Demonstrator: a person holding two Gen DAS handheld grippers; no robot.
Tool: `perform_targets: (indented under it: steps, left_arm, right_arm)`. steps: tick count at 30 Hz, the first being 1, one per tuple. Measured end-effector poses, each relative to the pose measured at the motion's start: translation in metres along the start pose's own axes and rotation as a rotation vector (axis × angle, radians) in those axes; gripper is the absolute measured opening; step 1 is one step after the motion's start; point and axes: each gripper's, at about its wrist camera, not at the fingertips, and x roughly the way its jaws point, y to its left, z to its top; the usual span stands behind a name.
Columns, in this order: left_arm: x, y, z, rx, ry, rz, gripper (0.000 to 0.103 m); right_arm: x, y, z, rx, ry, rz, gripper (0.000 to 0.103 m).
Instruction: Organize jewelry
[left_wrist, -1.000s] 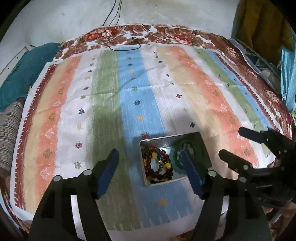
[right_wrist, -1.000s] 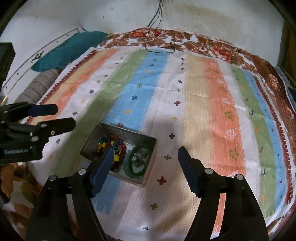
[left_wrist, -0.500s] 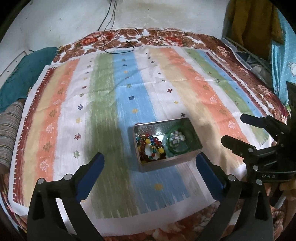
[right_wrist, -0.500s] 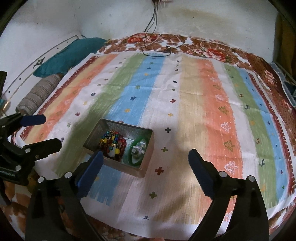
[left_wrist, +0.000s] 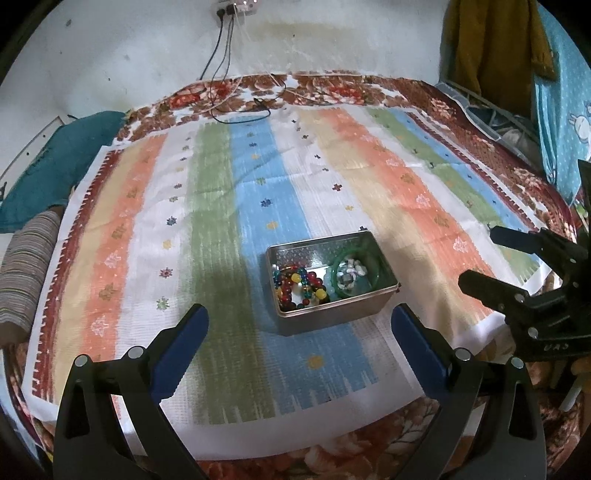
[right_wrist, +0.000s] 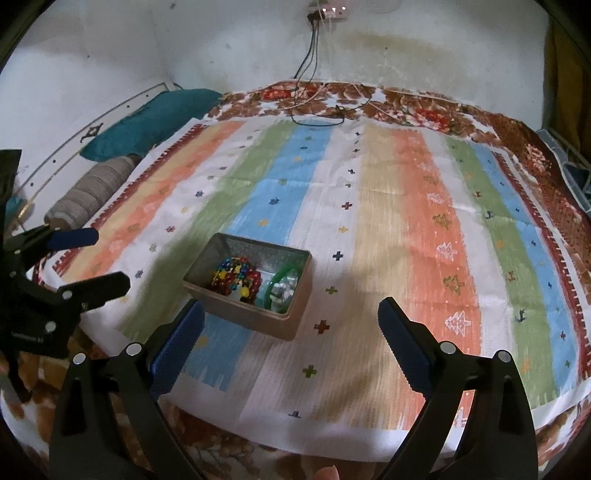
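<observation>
A silver metal tin (left_wrist: 328, 314) (right_wrist: 255, 314) stands on the striped cloth (left_wrist: 258, 177) (right_wrist: 388, 221). It holds colourful bead bracelets (left_wrist: 301, 286) (right_wrist: 236, 277) and a green bangle (left_wrist: 356, 273) (right_wrist: 280, 290) around small pale pieces. My left gripper (left_wrist: 299, 334) (right_wrist: 90, 258) is open and empty, held back from the tin's near side. My right gripper (right_wrist: 291, 326) (left_wrist: 476, 254) is open and empty, near the tin's front right.
A teal cushion (right_wrist: 147, 123) and a striped bolster (right_wrist: 88, 192) lie at the left edge of the bed. Black cables (left_wrist: 240, 107) run down the wall onto the floral bedspread (left_wrist: 332, 85). Clothes (left_wrist: 495, 48) hang at the right.
Both grippers have pulled back and up from the tin, so the view takes in more of the bed. Both jaws stay wide open. The tin has not moved.
</observation>
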Motion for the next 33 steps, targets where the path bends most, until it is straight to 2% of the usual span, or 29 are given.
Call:
perform_targets:
  steps: [3, 6, 18, 33]
  left_arm:
    - [-0.002, -0.005, -0.002, 0.020, -0.005, 0.000, 0.097]
    - [-0.003, -0.009, -0.004, 0.030, -0.013, 0.034, 0.097]
    - [-0.012, -0.015, -0.007, 0.044, -0.054, 0.053, 0.097]
    - [-0.021, -0.018, -0.012, 0.024, -0.089, 0.021, 0.097]
  right_arm:
    - [-0.004, 0.002, -0.003, -0.004, -0.009, 0.008, 0.096]
    - [-0.006, 0.002, -0.005, 0.001, -0.017, 0.010, 0.096]
    - [-0.015, -0.001, -0.010, 0.027, -0.044, 0.026, 0.096]
    - [-0.026, 0.006, -0.015, 0.003, -0.083, 0.024, 0.096]
